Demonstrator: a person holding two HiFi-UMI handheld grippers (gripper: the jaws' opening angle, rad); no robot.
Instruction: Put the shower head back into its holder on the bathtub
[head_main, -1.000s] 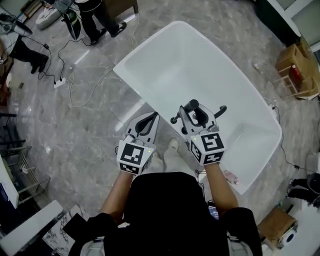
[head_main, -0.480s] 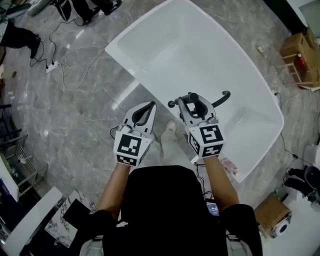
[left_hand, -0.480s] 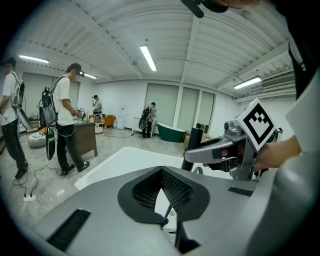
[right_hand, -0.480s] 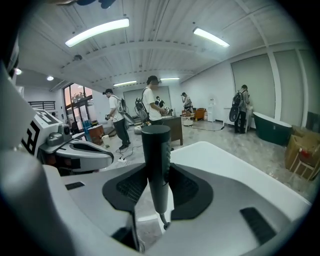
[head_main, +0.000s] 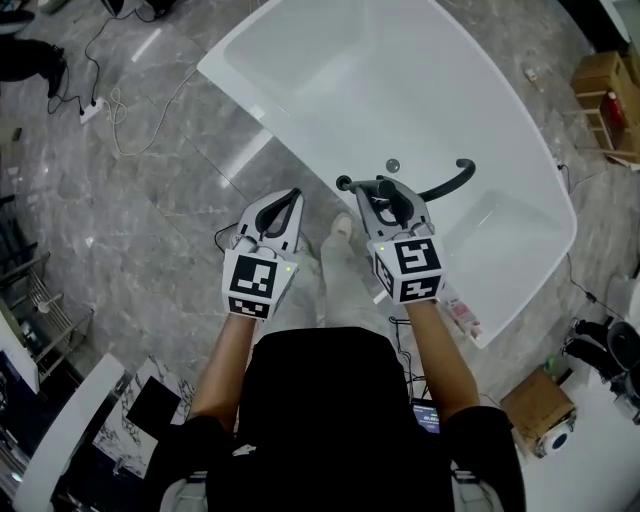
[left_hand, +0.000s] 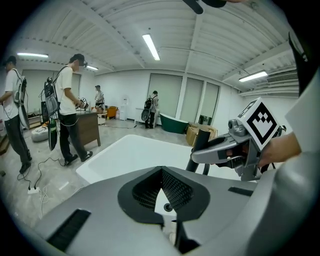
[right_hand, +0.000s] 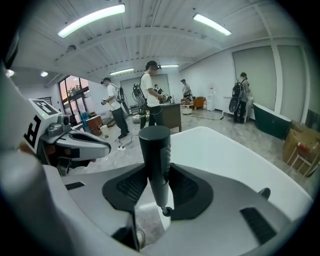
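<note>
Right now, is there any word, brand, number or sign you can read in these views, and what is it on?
None readable.
Left cube and right cube: black-and-white square markers, no letters or digits.
Cardboard box: any print is too small to read.

White bathtub (head_main: 400, 90), black shower head (right_hand: 154, 150), grey marbled floor (head_main: 150, 230).

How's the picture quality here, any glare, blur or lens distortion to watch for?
Head view: sharp, evenly lit, light streaks reflecting off the glossy floor. Left gripper view: heavy fisheye bending, dark corners, ceiling lights blown out. Right gripper view: same fisheye, with the shower head close to the lens but fairly crisp.
</note>
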